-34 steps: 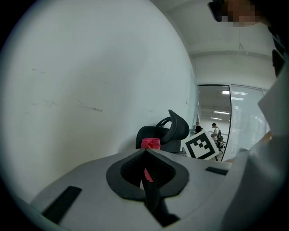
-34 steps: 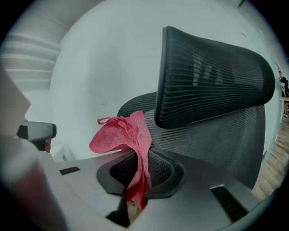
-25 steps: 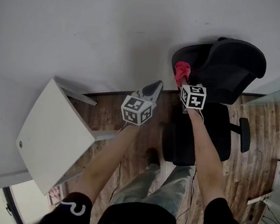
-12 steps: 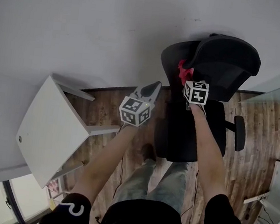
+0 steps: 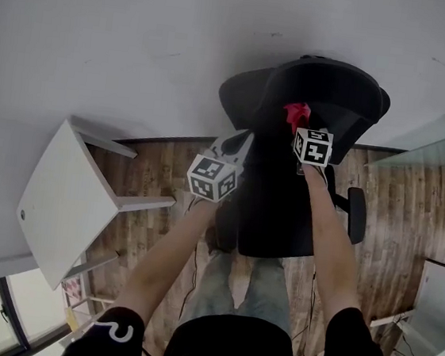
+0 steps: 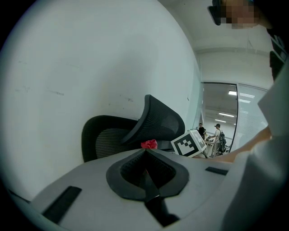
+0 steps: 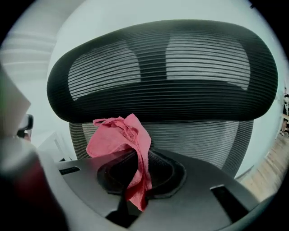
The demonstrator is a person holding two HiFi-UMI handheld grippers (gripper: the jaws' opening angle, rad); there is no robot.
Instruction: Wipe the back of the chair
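Note:
A black mesh office chair (image 5: pixel 312 96) stands against the white wall, its backrest (image 7: pixel 180 131) and headrest (image 7: pixel 162 67) facing me. My right gripper (image 5: pixel 296 126) is shut on a red cloth (image 5: pixel 296 114), held up close to the mesh back just under the headrest. In the right gripper view the cloth (image 7: pixel 122 140) bunches above the jaws and hangs down between them. My left gripper (image 5: pixel 242 142) is shut with nothing in it, held left of the chair back. The left gripper view shows the chair (image 6: pixel 135 135), the red cloth (image 6: pixel 149 144) and the right gripper's marker cube (image 6: pixel 188 143).
A white table (image 5: pixel 68 203) stands at the left on the wooden floor (image 5: pixel 411 203). The chair's armrest (image 5: pixel 355 215) sticks out at the right. A glass partition edge (image 5: pixel 442 142) lies at the right. Beyond the glass in the left gripper view, people (image 6: pixel 216 135) stand far off.
The chair has turned and shifted left, so its back now faces me. My right gripper with the red cloth stays up near the backrest; the left gripper has barely moved.

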